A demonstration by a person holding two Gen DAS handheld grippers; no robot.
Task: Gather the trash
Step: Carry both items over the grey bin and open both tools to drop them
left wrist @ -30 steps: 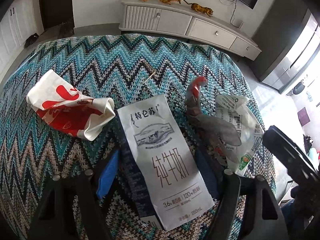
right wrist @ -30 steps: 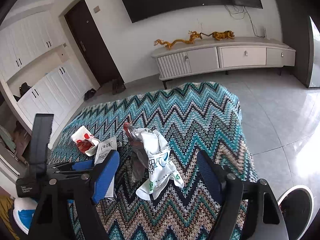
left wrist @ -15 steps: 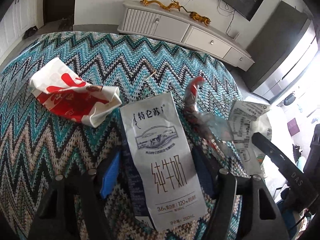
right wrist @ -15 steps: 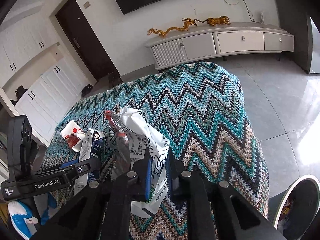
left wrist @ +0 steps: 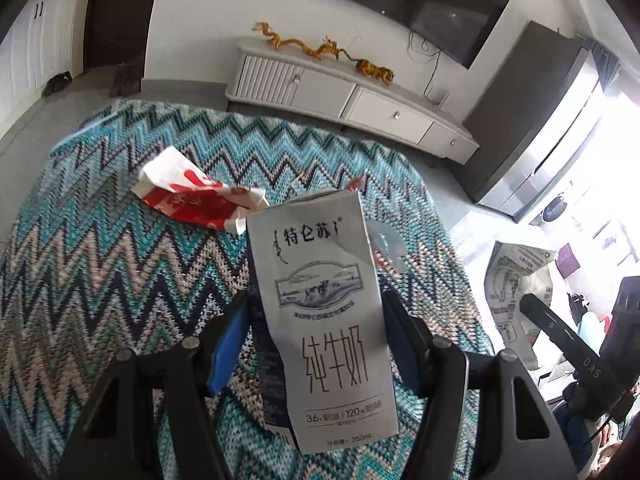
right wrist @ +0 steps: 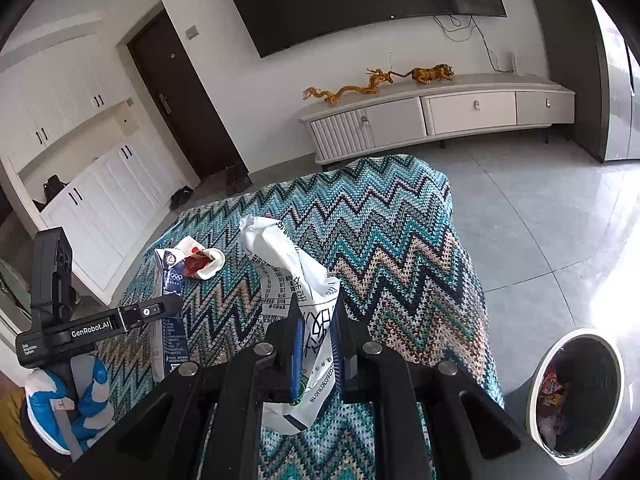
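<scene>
My left gripper (left wrist: 316, 344) is shut on a flattened grey milk carton (left wrist: 324, 292) and holds it above the zigzag blanket (left wrist: 100, 264). The carton also shows in the right wrist view (right wrist: 168, 300). My right gripper (right wrist: 316, 340) is shut on a crumpled white printed wrapper (right wrist: 292, 272) and holds it up off the blanket; the wrapper also shows at the right of the left wrist view (left wrist: 516, 280). A red-and-white crumpled wrapper (left wrist: 192, 196) lies on the blanket. A clear plastic wrapper with a red end (left wrist: 384, 240) lies behind the carton.
A white-rimmed trash bin (right wrist: 576, 392) with litter inside stands on the tiled floor at the lower right. A white TV cabinet (right wrist: 432, 116) lines the far wall. The blanket's edge drops off on the right side (right wrist: 468, 264).
My right gripper closed on the white wrapper and lifted it off the blanket. My left gripper closed on the milk carton and raised it, tilting upward.
</scene>
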